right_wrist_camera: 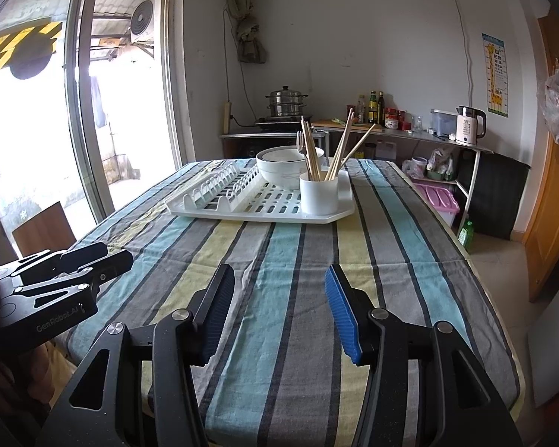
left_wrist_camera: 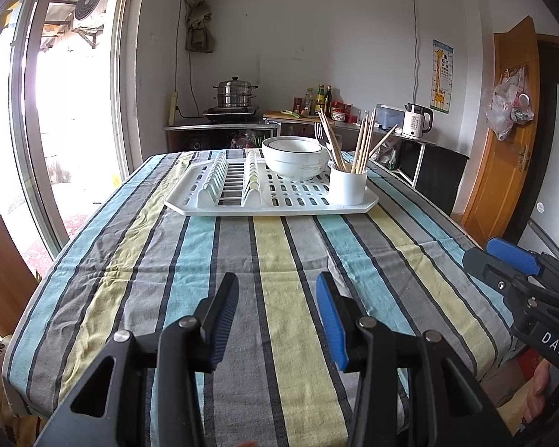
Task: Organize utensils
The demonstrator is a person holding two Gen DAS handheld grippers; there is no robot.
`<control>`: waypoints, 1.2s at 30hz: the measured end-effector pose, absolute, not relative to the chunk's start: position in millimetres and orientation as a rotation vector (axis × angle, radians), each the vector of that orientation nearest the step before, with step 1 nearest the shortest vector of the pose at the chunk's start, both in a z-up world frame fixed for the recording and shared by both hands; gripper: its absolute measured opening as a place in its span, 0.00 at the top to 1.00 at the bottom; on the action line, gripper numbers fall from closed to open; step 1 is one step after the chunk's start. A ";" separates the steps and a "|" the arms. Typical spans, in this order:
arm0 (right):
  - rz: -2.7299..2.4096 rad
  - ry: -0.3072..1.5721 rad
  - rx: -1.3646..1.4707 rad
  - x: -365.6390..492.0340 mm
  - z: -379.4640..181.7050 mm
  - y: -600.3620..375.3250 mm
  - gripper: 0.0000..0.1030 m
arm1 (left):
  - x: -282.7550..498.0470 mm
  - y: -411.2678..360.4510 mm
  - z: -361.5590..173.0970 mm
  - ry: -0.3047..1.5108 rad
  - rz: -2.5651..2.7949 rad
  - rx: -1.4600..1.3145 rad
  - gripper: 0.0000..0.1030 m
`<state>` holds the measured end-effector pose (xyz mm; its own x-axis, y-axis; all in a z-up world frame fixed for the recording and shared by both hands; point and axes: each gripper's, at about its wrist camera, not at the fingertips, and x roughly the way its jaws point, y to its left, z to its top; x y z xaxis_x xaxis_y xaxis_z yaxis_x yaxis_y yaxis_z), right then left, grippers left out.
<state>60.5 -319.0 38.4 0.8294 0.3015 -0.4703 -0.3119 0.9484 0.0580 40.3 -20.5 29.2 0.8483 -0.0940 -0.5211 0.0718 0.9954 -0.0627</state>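
Note:
A white dish rack tray point(left_wrist_camera: 298, 206) point(right_wrist_camera: 264, 214) lies at the far end of the striped table. On it stands a white cup point(left_wrist_camera: 347, 185) point(right_wrist_camera: 319, 193) holding several wooden chopsticks point(left_wrist_camera: 363, 145) point(right_wrist_camera: 339, 149) and a fork point(left_wrist_camera: 319, 132) point(right_wrist_camera: 300, 141). White stacked bowls point(left_wrist_camera: 294, 156) point(right_wrist_camera: 283, 165) sit behind the cup. My left gripper point(left_wrist_camera: 277, 290) is open over the near part of the cloth, nothing between its fingers. My right gripper point(right_wrist_camera: 279, 283) is open too and empty. Each gripper shows at the edge of the other's view.
The striped tablecloth point(left_wrist_camera: 272, 260) covers the table between grippers and tray. A glass sliding door point(left_wrist_camera: 37, 111) is at the left. Behind the table stands a counter with a steamer pot point(left_wrist_camera: 235, 93), bottles and a kettle point(left_wrist_camera: 415, 121). A wooden door point(left_wrist_camera: 510, 130) is at the right.

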 end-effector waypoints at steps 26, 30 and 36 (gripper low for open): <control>0.330 0.494 -0.022 59.2 39.2 -317.3 0.50 | 39.6 -21.2 33.6 0.540 -0.077 -0.029 0.56; 0.331 0.496 -0.022 58.9 39.2 -317.0 0.50 | 39.8 -21.4 34.0 0.543 -0.077 -0.029 0.56; 0.333 0.497 -0.023 58.4 39.0 -316.6 0.50 | 39.6 -21.2 34.0 0.547 -0.077 -0.031 0.56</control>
<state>58.4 -316.6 39.0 0.8263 0.3082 -0.4714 -0.3195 0.9458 0.0583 39.6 -21.2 34.0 0.8515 -0.0815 -0.5180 0.0652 0.9966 -0.0497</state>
